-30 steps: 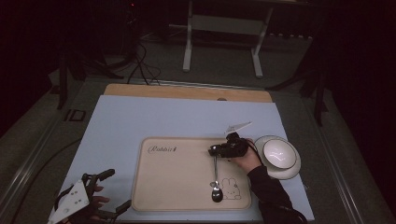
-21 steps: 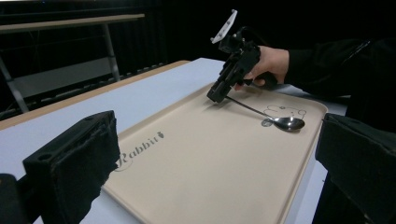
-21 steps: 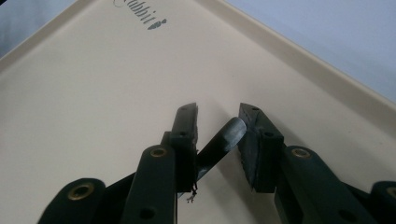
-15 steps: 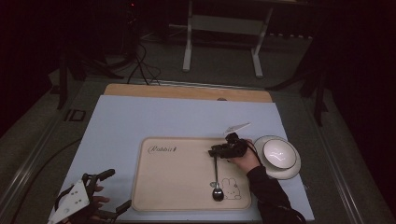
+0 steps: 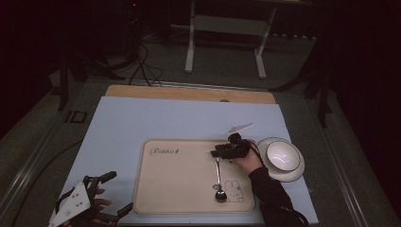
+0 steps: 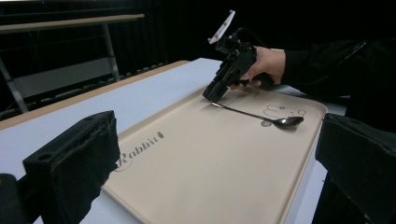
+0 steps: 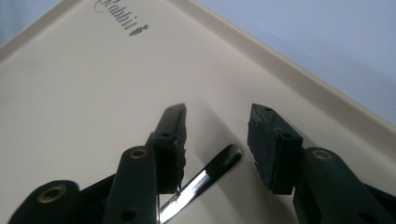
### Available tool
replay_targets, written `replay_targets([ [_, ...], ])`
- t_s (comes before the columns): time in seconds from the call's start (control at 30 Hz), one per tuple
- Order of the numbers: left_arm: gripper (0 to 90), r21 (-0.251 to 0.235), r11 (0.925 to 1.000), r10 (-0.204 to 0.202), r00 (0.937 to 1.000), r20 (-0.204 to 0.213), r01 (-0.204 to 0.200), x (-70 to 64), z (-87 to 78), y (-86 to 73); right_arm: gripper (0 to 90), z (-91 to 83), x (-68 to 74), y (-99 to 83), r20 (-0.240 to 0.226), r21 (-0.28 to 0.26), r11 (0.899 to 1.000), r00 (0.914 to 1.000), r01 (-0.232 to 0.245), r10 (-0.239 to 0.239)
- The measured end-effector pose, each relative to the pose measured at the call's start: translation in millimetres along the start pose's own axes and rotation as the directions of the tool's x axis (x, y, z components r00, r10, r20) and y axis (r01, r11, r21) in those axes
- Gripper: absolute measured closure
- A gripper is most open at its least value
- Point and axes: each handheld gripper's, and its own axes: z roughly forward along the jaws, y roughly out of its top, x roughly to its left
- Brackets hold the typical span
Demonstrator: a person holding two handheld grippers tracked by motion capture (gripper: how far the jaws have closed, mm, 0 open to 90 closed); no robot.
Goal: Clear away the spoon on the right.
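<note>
In the high view the right tool point(image 5: 218, 152) sat low over the upper end of a spoon point(image 5: 218, 176) that lay lengthways on a cream tray point(image 5: 179, 189), bowl toward the person near the printed rabbit. The tool was probably placed there because the slim handle end is the easiest part to pinch. A white bowl point(image 5: 283, 157) stood just beside the tray's right edge, near enough to be a likely destination, though that is a guess. The left tool point(image 5: 111, 191) rested off the tray's near left corner on the blue bench point(image 5: 142, 118), well apart from the spoon, apparently parked out of the way. From this height the gap between the right tool's jaws could not be read.

The left gripper view looked across the tray from its own two black jaws, which stood wide apart with nothing between them. It showed what the high view could not: the right tool point(image 6: 215, 95) tilted steeply down, tip just at the spoon's point(image 6: 261, 116) handle end, the spoon lying flat on the tray.

The right gripper view settled the grip. The right tool's point(image 7: 217, 135) jaws stood apart, straddling the handle tip of the spoon point(image 7: 205, 175); the left pad seemed to touch the metal, the right one was clear of it, so nothing was clamped.
</note>
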Motion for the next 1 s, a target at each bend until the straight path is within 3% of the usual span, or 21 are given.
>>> replay_targets([
  [0.37,0.0,0.001,1.0,0.0,1.0,-0.001,0.0,-0.4,0.1,0.2,52.5,-8.4,8.8,7.1,0.011,0.0,1.0,0.9999,0.006,-0.006],
  [0.83,0.0,0.001,1.0,-0.001,1.0,-0.001,0.001,-0.4,0.9,0.2,17.6,-34.3,24.5,12.9,0.043,-0.055,0.998,0.999,-0.008,0.01],
  [1.0,0.0,0.002,1.0,-0.003,1.0,0.0,0.003,-0.3,1.0,0.0,14.2,-41.4,29.4,12.7,0.038,-0.079,0.997,0.9991,-0.018,0.021],
])
